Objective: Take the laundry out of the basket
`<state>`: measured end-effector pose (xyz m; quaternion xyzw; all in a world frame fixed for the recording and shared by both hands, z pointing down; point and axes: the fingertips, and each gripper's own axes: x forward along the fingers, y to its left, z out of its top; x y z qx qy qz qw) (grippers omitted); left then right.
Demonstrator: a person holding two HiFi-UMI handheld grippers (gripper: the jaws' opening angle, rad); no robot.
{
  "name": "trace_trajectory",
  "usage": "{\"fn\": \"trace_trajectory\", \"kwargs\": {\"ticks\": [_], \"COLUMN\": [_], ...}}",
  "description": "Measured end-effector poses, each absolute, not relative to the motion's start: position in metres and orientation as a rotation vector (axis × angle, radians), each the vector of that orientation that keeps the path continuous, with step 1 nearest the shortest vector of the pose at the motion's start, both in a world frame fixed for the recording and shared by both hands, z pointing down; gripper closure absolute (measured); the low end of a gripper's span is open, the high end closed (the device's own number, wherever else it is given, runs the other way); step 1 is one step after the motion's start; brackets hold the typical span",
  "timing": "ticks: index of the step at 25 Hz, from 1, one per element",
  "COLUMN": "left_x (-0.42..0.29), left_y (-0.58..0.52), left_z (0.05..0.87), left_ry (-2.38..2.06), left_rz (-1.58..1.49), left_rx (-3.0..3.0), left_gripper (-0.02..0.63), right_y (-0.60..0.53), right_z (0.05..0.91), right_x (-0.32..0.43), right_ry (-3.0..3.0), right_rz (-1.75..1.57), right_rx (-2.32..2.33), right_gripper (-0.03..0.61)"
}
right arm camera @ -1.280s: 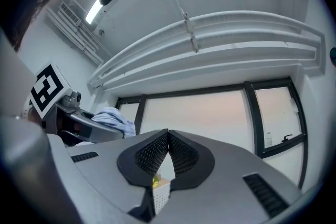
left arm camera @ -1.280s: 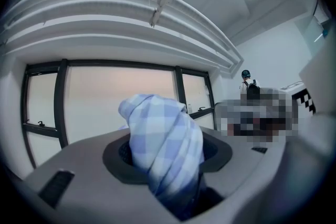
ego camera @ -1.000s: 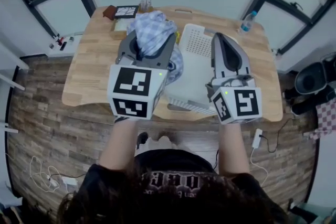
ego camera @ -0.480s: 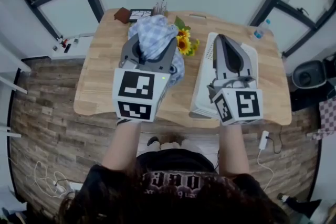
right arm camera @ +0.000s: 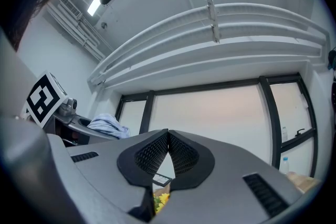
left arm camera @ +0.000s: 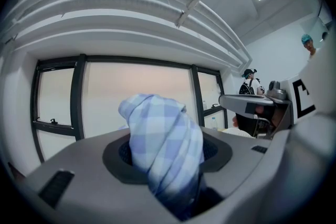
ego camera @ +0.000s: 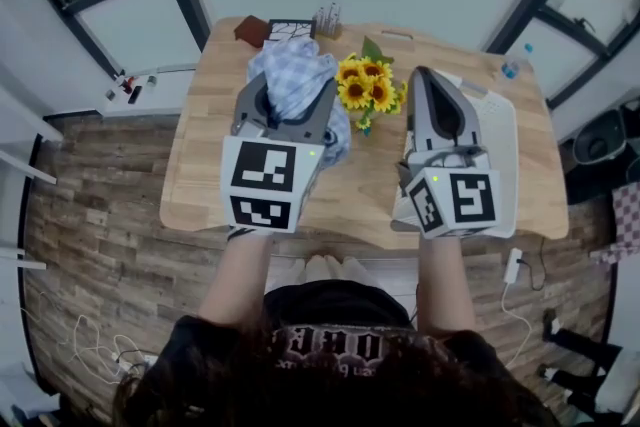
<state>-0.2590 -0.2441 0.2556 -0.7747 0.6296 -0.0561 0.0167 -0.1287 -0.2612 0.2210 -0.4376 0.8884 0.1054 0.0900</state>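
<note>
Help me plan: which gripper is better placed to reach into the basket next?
Right: the right gripper hangs over the basket, shut and empty; the left gripper is shut on the cloth.

One cloth (ego camera: 291, 75), one basket (ego camera: 500, 155)

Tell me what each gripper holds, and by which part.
The left gripper clamps a blue-and-white checked cloth by a bunched fold; the rest spills out past its jaws. The right gripper holds nothing, its jaws shut.
</note>
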Motion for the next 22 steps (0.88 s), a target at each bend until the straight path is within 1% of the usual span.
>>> {"fn": "trace_trajectory", "kwargs": {"ticks": [12,22], "left_x": [-0.309,-0.324], "left_y": [-0.244,-0.246], "left_z": [0.283,0.299], "left_ry": [1.967,1.962], "left_rz": [-0.192,-0.184], "left_rx": [-2.427,-2.440], "left_gripper": [0.397,0.397], "right_y": [-0.262,-0.261], "right_z": [0.244,0.258], "right_x": [-0.184,-0.201], "right_ry": [2.664,2.684], "right_rz": [0.294,0.301], "right_rx": [-1.331,-1.368], "right_gripper": [0.552,0.552]}}
